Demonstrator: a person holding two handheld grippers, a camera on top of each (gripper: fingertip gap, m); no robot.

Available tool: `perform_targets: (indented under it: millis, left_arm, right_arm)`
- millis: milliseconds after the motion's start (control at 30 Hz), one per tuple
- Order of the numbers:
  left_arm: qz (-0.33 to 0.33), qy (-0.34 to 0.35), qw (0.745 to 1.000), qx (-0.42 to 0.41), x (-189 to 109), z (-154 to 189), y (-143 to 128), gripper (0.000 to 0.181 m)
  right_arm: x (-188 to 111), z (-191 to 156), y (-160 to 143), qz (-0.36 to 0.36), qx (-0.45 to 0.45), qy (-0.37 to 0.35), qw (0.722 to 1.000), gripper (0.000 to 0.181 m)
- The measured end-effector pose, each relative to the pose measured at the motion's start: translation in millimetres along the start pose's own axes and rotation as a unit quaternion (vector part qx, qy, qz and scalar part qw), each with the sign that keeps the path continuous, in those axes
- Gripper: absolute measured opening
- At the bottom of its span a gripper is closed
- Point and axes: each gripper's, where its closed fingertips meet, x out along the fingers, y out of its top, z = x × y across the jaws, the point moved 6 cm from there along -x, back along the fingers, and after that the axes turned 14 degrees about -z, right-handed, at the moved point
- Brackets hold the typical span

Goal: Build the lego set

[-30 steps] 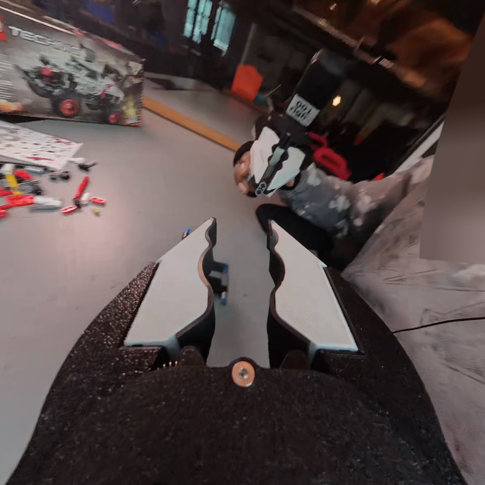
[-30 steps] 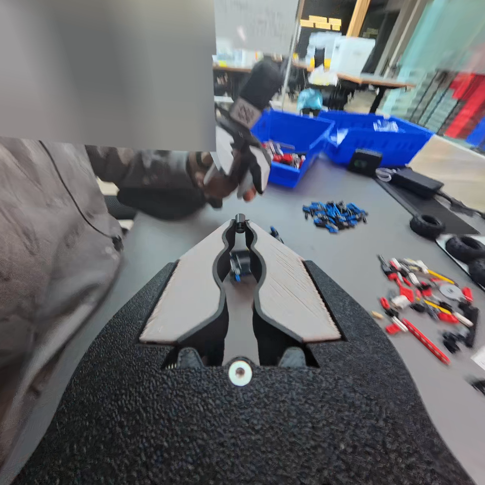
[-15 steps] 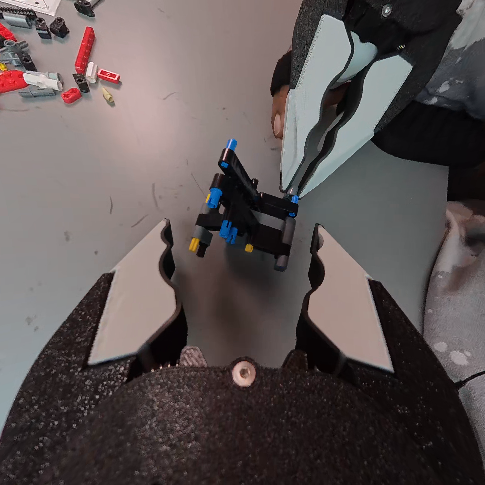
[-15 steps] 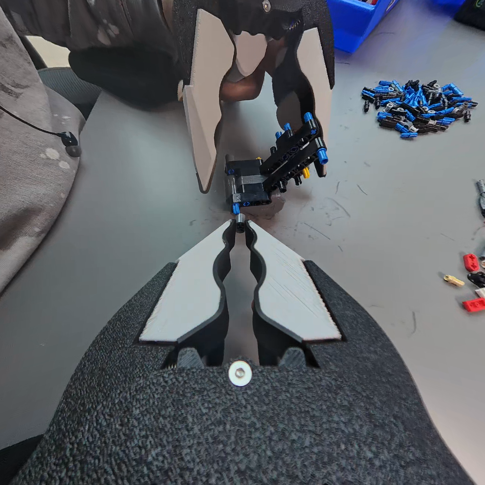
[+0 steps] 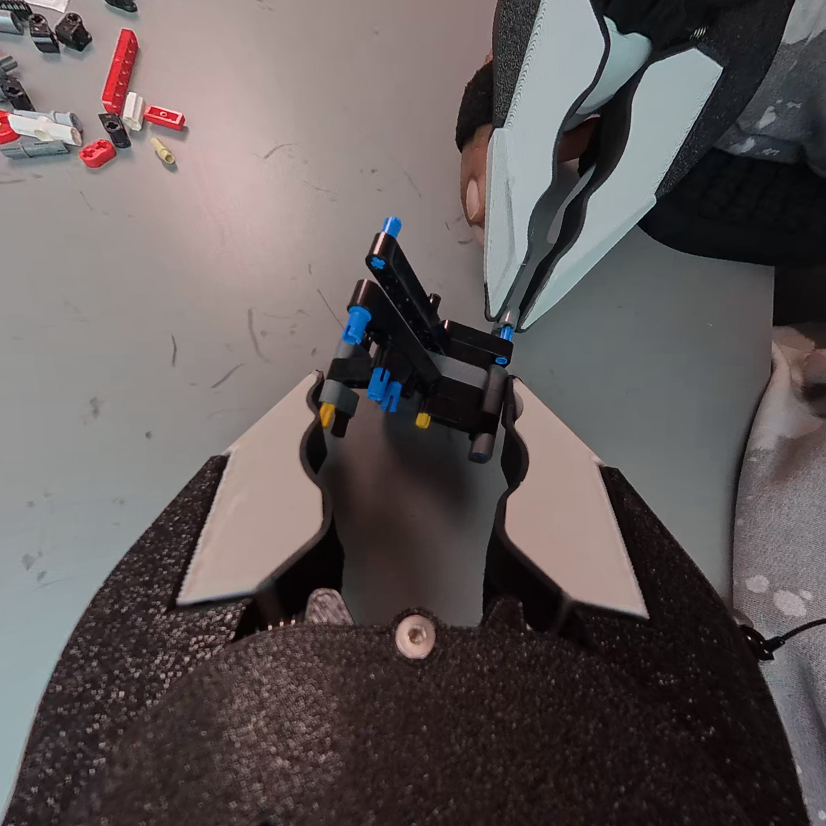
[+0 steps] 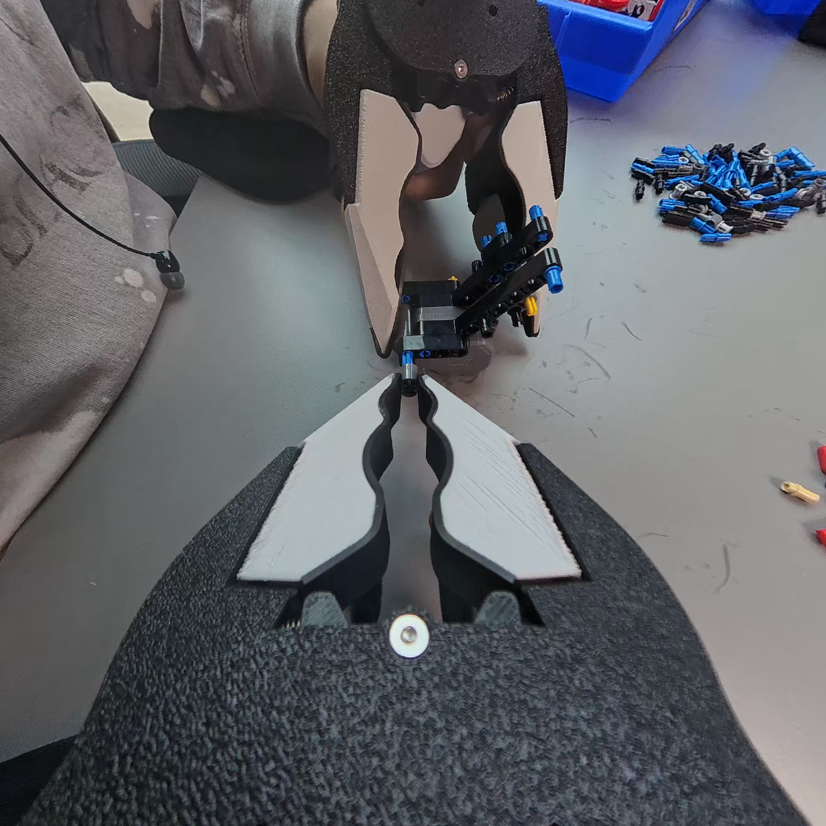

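A black lego assembly [image 5: 415,353] with blue and yellow pins stands on the grey table [image 5: 223,268]. My left gripper [image 5: 413,389] has its fingertips pressed against both sides of the assembly, so it is shut on it. It also shows in the right wrist view [image 6: 460,339] around the assembly [image 6: 442,322]. My right gripper [image 6: 407,380] is shut on a small grey and blue pin [image 6: 407,368]. The pin's blue end touches the assembly's near corner. The right gripper also shows in the left wrist view [image 5: 507,319], coming in from the upper right.
A heap of blue and black pins [image 6: 733,196] lies at the right, with a blue bin [image 6: 617,53] behind it. Red, white and black loose parts [image 5: 89,103] lie at the far left. A tan pin [image 6: 800,494] lies apart. A person's grey sleeve [image 6: 67,223] is at the table's edge.
The left gripper tilted down to the table, then its wide-open fingers closed onto the assembly's sides. The right gripper brought its pin to the assembly's corner.
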Motion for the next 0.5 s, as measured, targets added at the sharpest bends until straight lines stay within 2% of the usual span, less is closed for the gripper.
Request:
perform_targets:
  millis: [33,500]
  left_arm:
    - [0.001,-0.001,1.000,-0.001,0.2,0.0,-0.3,0.079]
    - [0.005,-0.007,1.000,-0.013,1.0,-1.1,-1.4,0.078]
  right_arm:
    - [0.0,0.0,-0.1,0.000,0.000,0.000,1.000,0.007]
    - [1.2,1.1,1.1,0.003,0.028,0.024,0.999,0.007]
